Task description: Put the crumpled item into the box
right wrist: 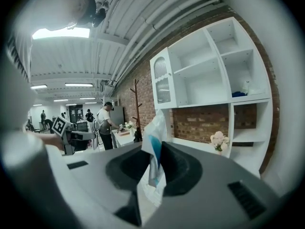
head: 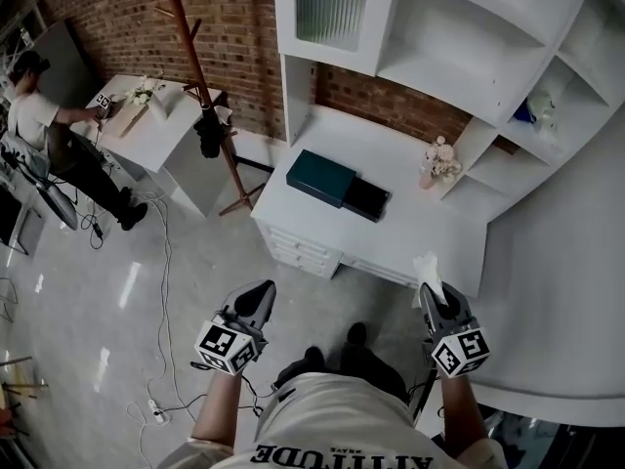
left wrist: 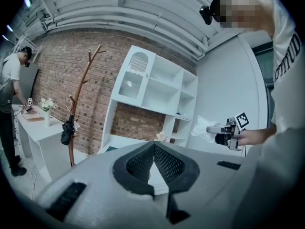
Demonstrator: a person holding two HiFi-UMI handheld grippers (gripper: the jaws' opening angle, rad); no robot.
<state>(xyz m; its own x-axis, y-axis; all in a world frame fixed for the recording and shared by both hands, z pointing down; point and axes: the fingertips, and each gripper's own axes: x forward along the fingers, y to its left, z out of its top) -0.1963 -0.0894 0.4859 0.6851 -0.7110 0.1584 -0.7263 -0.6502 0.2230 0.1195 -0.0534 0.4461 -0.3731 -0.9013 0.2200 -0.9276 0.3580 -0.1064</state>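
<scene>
A dark teal box lies on the white desk, with a black part slid out at its right end. My right gripper is held in the air in front of the desk, shut on a crumpled white item that sticks out past its tips. In the right gripper view the crumpled item, white with a blue patch, is pinched between the jaws. My left gripper hangs over the floor to the left, shut with nothing in it. It sees the right gripper and the crumpled item.
A small vase of flowers stands on the desk's right side under the white shelving. A wooden coat rack stands left of the desk. A person works at another white table. Cables and a power strip lie on the floor.
</scene>
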